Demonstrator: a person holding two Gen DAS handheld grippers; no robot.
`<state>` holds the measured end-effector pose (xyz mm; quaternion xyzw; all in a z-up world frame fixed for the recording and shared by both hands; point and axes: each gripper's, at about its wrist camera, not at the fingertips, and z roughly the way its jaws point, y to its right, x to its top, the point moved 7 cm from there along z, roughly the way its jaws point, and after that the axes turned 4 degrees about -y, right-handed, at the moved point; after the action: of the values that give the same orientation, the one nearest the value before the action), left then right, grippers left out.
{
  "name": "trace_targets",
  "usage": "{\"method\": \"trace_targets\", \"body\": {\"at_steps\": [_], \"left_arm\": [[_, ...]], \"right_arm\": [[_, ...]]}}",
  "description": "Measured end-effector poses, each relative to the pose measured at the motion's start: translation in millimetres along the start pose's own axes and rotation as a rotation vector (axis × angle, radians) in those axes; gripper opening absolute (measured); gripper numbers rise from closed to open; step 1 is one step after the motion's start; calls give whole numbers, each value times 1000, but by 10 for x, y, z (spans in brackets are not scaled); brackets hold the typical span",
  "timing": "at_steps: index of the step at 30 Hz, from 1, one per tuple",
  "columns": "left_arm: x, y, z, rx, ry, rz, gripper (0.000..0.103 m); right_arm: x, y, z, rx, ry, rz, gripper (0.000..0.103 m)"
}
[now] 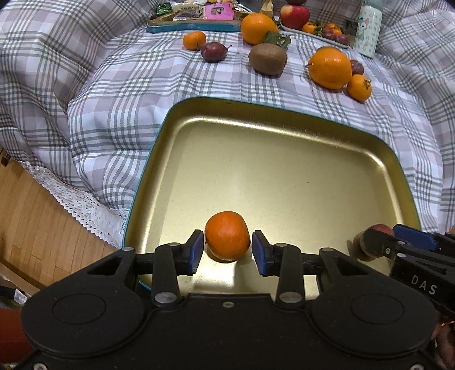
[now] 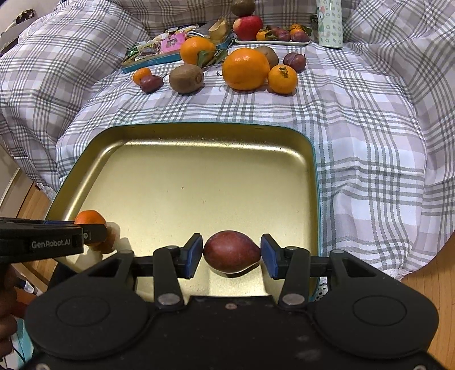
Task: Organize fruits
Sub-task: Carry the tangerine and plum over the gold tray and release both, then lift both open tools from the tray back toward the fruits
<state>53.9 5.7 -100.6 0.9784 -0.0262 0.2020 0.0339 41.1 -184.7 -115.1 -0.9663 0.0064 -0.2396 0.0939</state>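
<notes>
Left gripper (image 1: 227, 250) clamped on a mandarin (image 1: 227, 235), low over the near-left part of the gold tray (image 1: 284, 136). Right gripper (image 2: 231, 253) clamped on a plum (image 2: 231, 251) at the tray's near edge, right of the mandarin. Tray lies on a checked cloth (image 2: 369, 142). Beyond it, loose on the cloth: oranges (image 2: 246, 68), a kiwi (image 2: 186, 78), more plums and mandarins. Far back, an apple (image 2: 248, 27) on a plate.

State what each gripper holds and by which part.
Left gripper: small tangerine, pinched across its middle. Right gripper: dark red plum, held by its two ends. Both just above the gold tray.
</notes>
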Motion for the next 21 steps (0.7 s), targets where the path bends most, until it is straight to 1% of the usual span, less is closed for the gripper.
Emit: {"method": "trace_targets", "body": {"at_steps": [5,10,14,18,21], "left_arm": [[54,-41,-79,-13,33,-17,46],[98,-82,-169,1,93,-41,46],[123,-73,-232,-12,135,-45,46],[147,-57,-286,-25,166,-51,46],[158,-52,-314,-23,181,-53,46]], "right_arm": [[26,-1,-41,-1,28,1,48],[60,-3,-84,0,61,4,48],[86,5,-116,-2,91,11,48],[109,10,-150,-2,121,21,52],[115,-7,-150,2,123,13,52]]}}
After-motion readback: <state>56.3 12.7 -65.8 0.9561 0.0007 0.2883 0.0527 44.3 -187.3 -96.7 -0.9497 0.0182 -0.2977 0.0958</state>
